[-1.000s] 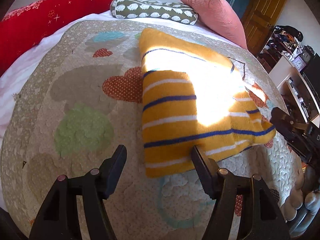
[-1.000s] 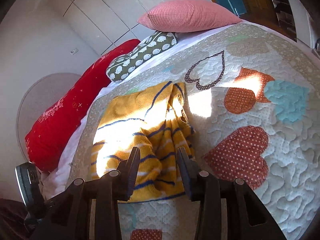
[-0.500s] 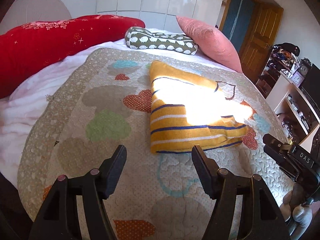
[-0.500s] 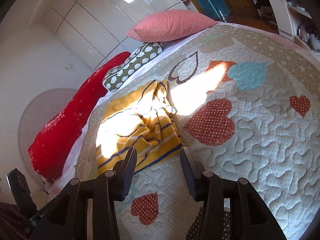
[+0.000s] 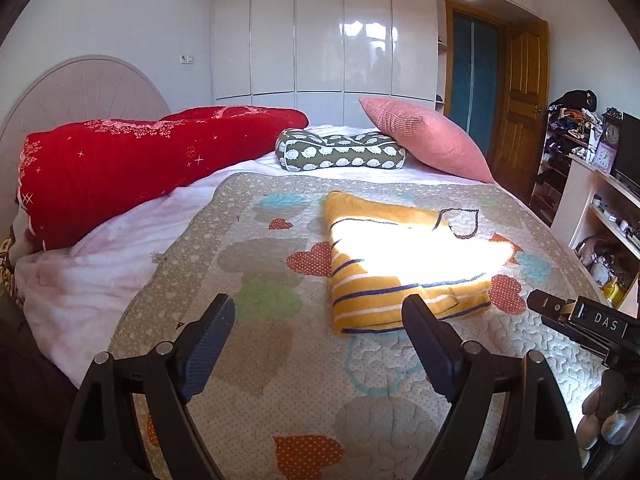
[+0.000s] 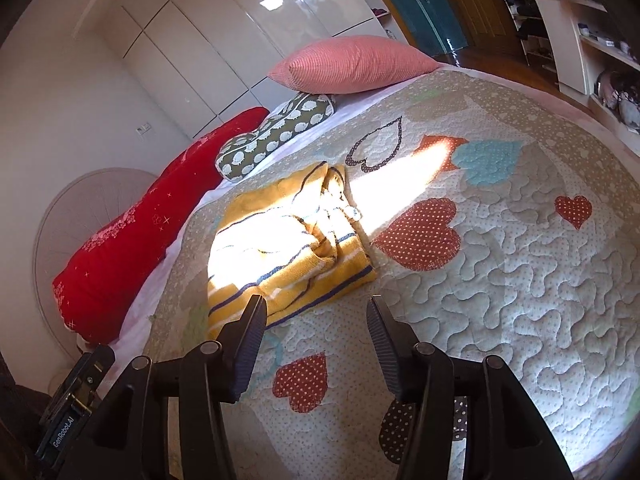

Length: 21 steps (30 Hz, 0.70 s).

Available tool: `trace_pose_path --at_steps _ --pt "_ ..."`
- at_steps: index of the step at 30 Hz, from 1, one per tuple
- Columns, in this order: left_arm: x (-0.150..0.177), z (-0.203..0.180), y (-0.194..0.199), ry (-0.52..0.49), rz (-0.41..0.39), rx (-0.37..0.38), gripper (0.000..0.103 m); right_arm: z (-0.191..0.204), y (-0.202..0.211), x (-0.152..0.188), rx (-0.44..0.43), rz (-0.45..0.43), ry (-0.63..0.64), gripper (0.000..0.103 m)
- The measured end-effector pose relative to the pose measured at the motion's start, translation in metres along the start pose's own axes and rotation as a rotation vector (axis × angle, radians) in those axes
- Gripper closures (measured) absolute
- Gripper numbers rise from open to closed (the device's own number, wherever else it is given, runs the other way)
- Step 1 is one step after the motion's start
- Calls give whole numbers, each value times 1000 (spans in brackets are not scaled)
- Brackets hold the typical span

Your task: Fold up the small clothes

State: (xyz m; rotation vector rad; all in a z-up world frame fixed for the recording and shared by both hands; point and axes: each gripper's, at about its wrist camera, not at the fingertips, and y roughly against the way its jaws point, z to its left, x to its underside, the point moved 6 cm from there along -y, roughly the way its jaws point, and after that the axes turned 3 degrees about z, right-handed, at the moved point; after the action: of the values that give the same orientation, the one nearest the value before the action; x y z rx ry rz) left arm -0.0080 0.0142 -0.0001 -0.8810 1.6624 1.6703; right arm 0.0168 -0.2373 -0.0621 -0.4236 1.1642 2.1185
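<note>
Both grippers have drawn back from the sweater (image 5: 400, 272), jaws just opening, empty; it lies ahead, nearer the right gripper (image 6: 316, 320) than the left gripper (image 5: 320, 320).

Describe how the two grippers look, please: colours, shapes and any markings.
Both the left gripper and the right gripper are black, each with two flat wedge-shaped fingers with ribbed inner pads and round silver pins. White lettering shows: "DAS" on the right one, "GenRobot.AI" on the left.
</note>
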Motion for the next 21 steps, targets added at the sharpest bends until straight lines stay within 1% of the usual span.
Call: trace_pose_path --at_steps 3,8,14,21 --pt "3 3 -2 10 12 -3 15 1 -2 4 6 13 8 47" --pt "13 2 -13 24 72 25 15 0 -8 16 31 57 27 45" --pt "25 -5 -21 8 115 39 15 -2 -14 31 66 98 58 45" --pt "32 -10 -26 -4 139 51 15 -2 -13 39 133 98 123 45"
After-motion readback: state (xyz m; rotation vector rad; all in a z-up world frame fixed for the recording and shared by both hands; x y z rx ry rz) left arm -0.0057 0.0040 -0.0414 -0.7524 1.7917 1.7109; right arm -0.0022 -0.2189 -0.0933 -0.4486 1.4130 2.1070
